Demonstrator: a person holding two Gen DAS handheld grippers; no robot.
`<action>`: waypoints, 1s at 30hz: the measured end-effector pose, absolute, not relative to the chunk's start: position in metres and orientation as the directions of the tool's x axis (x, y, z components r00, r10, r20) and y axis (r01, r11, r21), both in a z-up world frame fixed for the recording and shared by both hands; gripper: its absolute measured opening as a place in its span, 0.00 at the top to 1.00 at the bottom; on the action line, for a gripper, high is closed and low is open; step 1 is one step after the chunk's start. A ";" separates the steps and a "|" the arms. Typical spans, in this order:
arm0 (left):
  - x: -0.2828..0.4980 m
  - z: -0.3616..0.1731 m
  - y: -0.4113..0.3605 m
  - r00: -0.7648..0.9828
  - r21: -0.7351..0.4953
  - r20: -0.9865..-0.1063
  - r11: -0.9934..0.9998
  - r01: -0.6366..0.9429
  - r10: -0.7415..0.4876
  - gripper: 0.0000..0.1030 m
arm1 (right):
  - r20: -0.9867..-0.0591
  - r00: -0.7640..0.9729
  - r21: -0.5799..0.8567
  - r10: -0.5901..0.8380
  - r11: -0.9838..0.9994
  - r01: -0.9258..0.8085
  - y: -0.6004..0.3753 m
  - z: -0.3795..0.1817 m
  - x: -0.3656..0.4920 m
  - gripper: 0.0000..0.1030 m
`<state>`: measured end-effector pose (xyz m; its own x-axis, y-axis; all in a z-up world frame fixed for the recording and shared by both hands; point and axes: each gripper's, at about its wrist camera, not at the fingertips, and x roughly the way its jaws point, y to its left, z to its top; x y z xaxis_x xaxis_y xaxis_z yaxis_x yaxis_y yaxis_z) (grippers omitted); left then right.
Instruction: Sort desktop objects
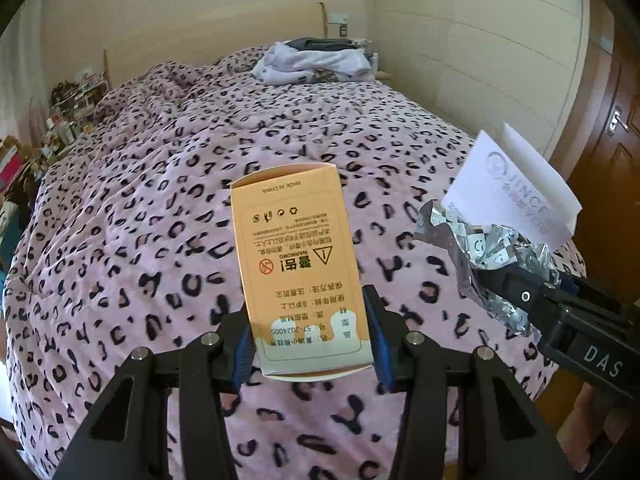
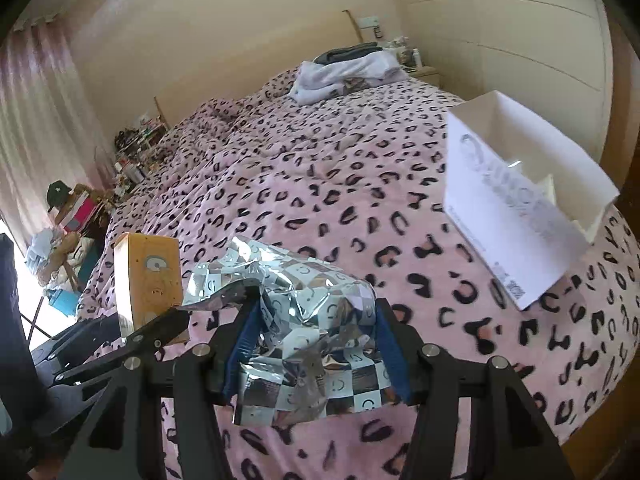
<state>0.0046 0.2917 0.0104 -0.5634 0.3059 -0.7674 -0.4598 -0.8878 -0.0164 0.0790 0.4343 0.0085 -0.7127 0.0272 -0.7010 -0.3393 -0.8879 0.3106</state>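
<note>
— Pink bedspread with black leopard spots [image 1: 160, 208] fills most of both views, doesn't it?

— Yes, it covers a wide bed, with a pile of folded pale clothes [image 1: 316, 62] at the far end by the cream wall.

— What does the left gripper [image 1: 310, 344] hold?

— Its blue-padded fingers [image 1: 242, 350] are clamped on the lower end of a tall orange cardboard box with printed text [image 1: 298, 264]. That box stands upright above the bedspread, its print upside down to the left wrist camera.

— And the right gripper [image 2: 316, 344]?

— Its fingers are closed on a crumpled silver foil bag with a checkered pattern [image 2: 304, 316], held over the near edge of the bed. From the left wrist view the bag sits to the right of the orange box, apart from it.

— Anything beyond the bag?

— An open white cardboard box with grey lettering [image 2: 520, 200] lies on the bedspread at the right, tilted, near a brown wooden door [image 1: 608, 184].
</note>
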 end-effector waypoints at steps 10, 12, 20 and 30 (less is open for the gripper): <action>0.017 0.022 0.337 -0.555 -0.011 -0.758 -0.858 -0.514 0.343 0.53 | -0.683 -0.727 0.313 0.071 -0.871 -0.379 0.472 0.021 0.107 0.44; 0.019 0.025 0.346 -0.553 -0.009 -0.756 -0.849 -0.528 0.351 0.53 | -0.680 -0.729 0.315 0.078 -0.867 -0.386 0.478 0.023 0.111 0.44; 0.027 0.027 0.379 -0.530 -0.018 -0.752 -0.816 -0.578 0.392 0.53 | -0.679 -0.725 0.313 0.118 -0.846 -0.431 0.505 0.026 0.131 0.44; 0.040 0.021 0.412 -0.481 -0.044 -0.750 -0.761 -0.648 0.454 0.53 | -0.671 -0.716 0.311 0.191 -0.804 -0.506 0.535 0.025 0.159 0.44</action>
<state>0.0400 0.4123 0.0206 -0.4814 0.4535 -0.7500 -0.6477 -0.7606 -0.0442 0.1585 0.5351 0.0250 -0.7160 0.1915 -0.6713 -0.5064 -0.8044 0.3107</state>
